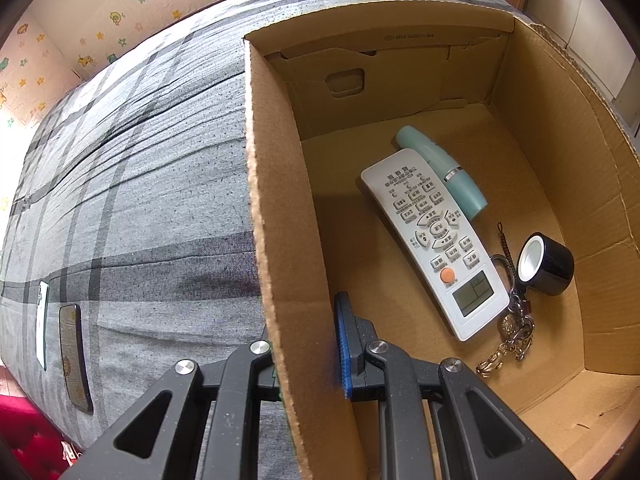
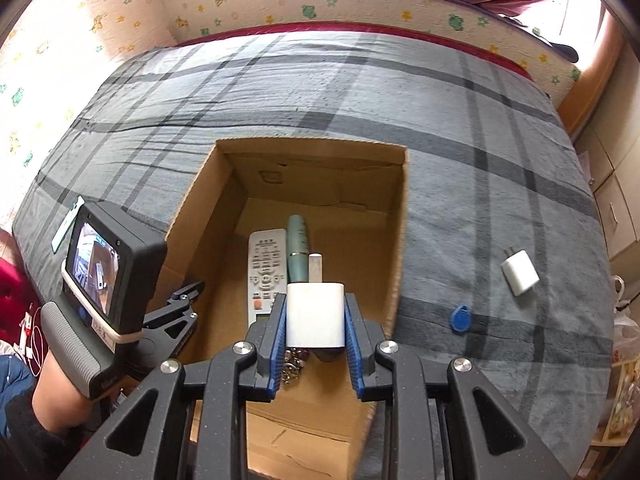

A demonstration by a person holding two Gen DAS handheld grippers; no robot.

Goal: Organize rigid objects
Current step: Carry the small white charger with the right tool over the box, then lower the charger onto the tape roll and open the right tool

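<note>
Jaws on my right gripper (image 2: 316, 316) are clamping a white charger block (image 2: 315, 314) from both sides, its metal prongs pointing forward, and I am holding it above the open cardboard box (image 2: 400, 216) sitting on the bed (image 2: 480, 140). My left gripper (image 1: 308, 344) is straddling the box's near wall, one finger inside and one outside; its jaws look set around the cardboard, though I cannot tell whether they are actually pinching it.

To place this well, I am judging that I should lower the block toward the bare floor of the box before letting go, steering clear of the remote control (image 1: 436, 240), the mint tube (image 1: 444, 172), the key ring (image 1: 512, 328) and the black tape roll (image 1: 546, 264) already lying there.

A second white charger (image 2: 520, 273) and a blue tag (image 2: 460, 318) are lying on the bed to my right, well outside the box.
</note>
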